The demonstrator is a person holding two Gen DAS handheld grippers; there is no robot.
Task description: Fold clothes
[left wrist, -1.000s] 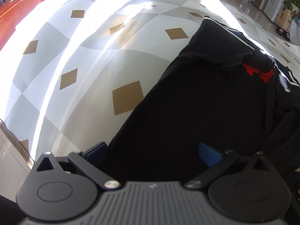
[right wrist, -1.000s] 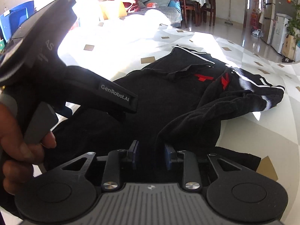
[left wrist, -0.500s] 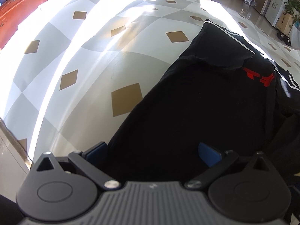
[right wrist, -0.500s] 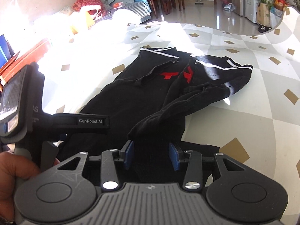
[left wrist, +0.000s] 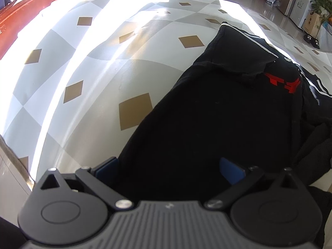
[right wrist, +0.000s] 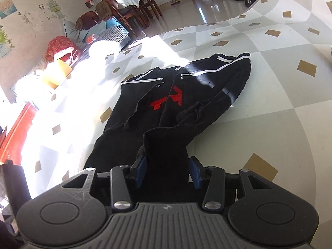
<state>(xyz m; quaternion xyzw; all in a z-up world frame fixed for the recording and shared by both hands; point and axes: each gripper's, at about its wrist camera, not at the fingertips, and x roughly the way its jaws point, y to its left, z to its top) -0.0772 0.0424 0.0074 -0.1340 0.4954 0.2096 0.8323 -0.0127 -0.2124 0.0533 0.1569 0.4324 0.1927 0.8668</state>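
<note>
A black garment (right wrist: 186, 95) with red logos and white stripes lies spread on the tablecloth (right wrist: 269, 108). In the left wrist view the same garment (left wrist: 217, 120) fills the right half. My left gripper (left wrist: 168, 170) hovers low over its near edge, open wide, with flat cloth between the blue pads (left wrist: 231, 173). My right gripper (right wrist: 168, 173) has a bunched fold of the garment standing between its pads (right wrist: 141, 172). Its jaws are opening, and a sliver of table shows beside the right pad.
The cloth-covered table (left wrist: 93, 87) has grey and white checks with gold diamonds. A red wooden edge (left wrist: 31, 10) runs along the far left. Beyond the table are a heaped sofa (right wrist: 62, 47), dining chairs (right wrist: 145, 2) and a shiny floor (right wrist: 207, 8).
The right gripper has swung right and rolled, so the left hand and its gripper have slid out of its view. Its pads have spread wider around the fold. The left gripper has stayed still.
</note>
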